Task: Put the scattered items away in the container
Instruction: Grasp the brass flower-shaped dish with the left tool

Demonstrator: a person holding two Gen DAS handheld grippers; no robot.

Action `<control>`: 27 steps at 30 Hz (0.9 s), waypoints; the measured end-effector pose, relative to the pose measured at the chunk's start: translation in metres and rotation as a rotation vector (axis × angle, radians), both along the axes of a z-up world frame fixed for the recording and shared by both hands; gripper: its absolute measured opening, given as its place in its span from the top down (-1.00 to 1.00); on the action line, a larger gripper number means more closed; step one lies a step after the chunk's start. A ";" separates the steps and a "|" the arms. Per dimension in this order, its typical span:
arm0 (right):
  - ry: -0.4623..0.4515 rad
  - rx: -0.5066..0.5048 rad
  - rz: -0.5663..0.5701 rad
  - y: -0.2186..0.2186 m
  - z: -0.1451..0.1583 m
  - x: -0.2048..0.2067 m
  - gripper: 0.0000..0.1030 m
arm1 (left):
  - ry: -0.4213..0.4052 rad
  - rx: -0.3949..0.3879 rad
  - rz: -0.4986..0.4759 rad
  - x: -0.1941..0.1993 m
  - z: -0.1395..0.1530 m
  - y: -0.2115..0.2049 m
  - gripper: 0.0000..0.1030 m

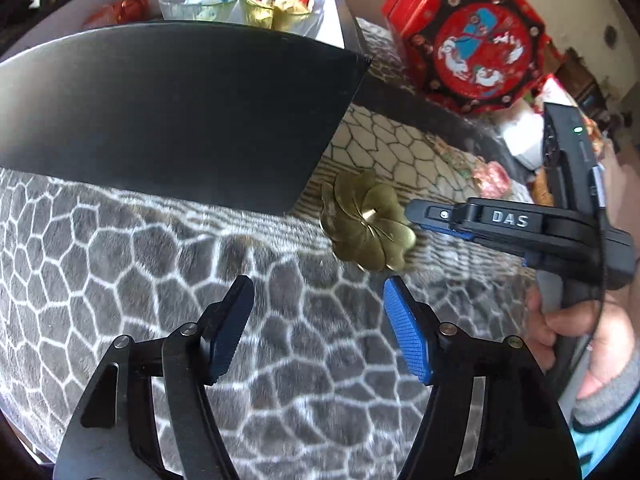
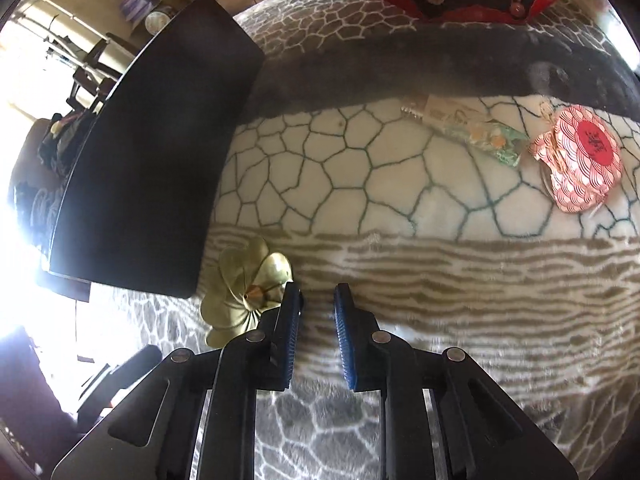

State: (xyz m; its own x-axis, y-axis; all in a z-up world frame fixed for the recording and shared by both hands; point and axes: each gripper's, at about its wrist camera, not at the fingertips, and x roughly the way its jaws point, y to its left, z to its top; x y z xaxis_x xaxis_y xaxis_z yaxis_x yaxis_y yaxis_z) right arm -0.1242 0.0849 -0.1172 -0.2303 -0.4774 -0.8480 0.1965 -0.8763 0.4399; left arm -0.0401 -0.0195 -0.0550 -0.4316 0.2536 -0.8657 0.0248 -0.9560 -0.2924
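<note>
Left gripper (image 1: pixel 319 292) jaws apart, nothing between them, bare grey blanket (image 1: pixel 120 264) under and around the fingers so plenty of room there. One gold foil flower (image 1: pixel 366 226) lies just ahead of the left fingertips, near the black box (image 1: pixel 168 108) corner edge. Right gripper (image 2: pixel 318 294) jaws narrow, a slim gap, empty; flower sits just outside its left fingertip, touching or nearly, can't tell which. Only left view shows the box interior with several wrapped sweets (image 1: pixel 276 2) and the hand (image 1: pixel 580 344) on the right tool. Only right view shows one pink fan-pattern packet (image 2: pixel 580 158) and one green packet (image 2: pixel 484 136), far ahead-right of the fingers. One red octagonal tin (image 1: pixel 472 40) beyond
</note>
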 end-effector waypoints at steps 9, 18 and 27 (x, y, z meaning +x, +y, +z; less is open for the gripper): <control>0.005 -0.008 0.030 -0.002 -0.001 -0.004 0.63 | -0.030 0.023 0.023 -0.013 -0.021 -0.002 -0.32; 0.009 0.004 0.062 -0.012 -0.003 0.002 0.87 | -0.019 0.038 0.039 -0.013 -0.019 -0.007 0.18; 0.010 -0.003 0.062 -0.016 0.002 0.013 0.91 | -0.059 0.079 0.019 -0.015 -0.023 -0.009 0.80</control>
